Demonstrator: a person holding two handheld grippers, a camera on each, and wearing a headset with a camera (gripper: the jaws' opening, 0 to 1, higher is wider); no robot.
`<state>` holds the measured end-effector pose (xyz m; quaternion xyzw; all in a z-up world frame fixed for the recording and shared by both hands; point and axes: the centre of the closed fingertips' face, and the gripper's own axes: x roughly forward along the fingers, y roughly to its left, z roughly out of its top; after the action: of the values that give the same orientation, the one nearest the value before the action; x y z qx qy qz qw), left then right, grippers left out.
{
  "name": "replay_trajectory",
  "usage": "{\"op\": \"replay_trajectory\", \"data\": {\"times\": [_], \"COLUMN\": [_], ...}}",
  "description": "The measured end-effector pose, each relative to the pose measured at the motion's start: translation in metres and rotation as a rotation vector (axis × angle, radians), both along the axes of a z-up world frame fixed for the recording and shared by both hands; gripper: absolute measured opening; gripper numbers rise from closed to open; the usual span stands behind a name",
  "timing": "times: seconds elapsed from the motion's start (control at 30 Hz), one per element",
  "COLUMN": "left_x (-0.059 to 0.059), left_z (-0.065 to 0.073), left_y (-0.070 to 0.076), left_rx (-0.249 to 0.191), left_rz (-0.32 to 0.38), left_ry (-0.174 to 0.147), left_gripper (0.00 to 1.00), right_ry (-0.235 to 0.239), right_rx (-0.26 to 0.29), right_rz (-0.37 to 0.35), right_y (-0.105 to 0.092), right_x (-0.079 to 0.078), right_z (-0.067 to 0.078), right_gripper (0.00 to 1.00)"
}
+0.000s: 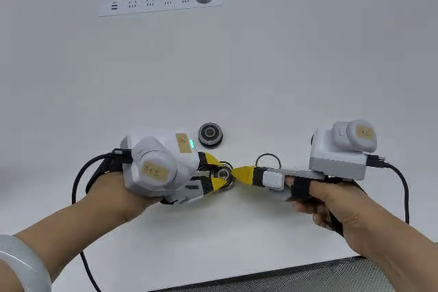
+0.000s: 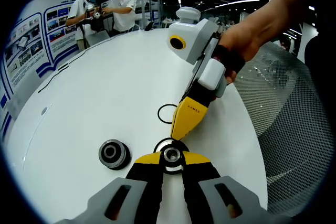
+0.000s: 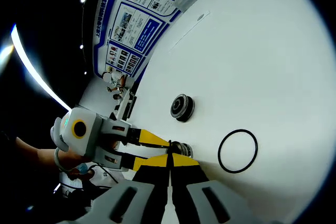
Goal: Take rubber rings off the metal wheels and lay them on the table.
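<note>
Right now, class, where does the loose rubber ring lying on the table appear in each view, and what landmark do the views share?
Head view: loose rubber ring centre-right, just behind the jaws of the right gripper.
Left gripper view: centre, left of the incoming right gripper.
Right gripper view: lower right, beside its own jaws.
Shared landmark: the spare wheel lying free on the table.

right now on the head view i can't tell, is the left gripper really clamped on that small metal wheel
observer: yes. In the left gripper view the left gripper has a yellow jaw on each side of the small metal wheel.
operator: right jaws open?
observer: no. The right gripper view shows the right gripper with jaws pressed together.
operator: ring on that wheel?
observer: yes, a black rubber ring arcs round its rim, and the right gripper's tip sits at it.
</note>
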<state>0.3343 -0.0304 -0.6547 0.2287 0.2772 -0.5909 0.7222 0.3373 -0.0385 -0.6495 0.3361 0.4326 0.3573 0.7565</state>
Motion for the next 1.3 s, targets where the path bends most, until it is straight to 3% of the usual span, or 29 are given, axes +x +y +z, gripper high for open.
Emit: {"op": "replay_trajectory", "data": {"times": [0.57,1.3], "left_x": [0.003,0.003], "left_z": [0.011,0.012], "left_y": [0.007,0.019], "left_rx": [-0.051,-0.054], "left_rz": [0.038,0.064], "left_ry": [-0.007,-0.027], "left_gripper": [0.25,0.4], "right_ry": [0.002,-0.004], "right_rx": [-0.005,0.016], "right_rz": [0.004,0.011], "right_y": [0.001,0.005], "right_x": [0.0,-0.006], "right_z": [-0.001,0.008], "right_gripper": [0.02,0.02]}}
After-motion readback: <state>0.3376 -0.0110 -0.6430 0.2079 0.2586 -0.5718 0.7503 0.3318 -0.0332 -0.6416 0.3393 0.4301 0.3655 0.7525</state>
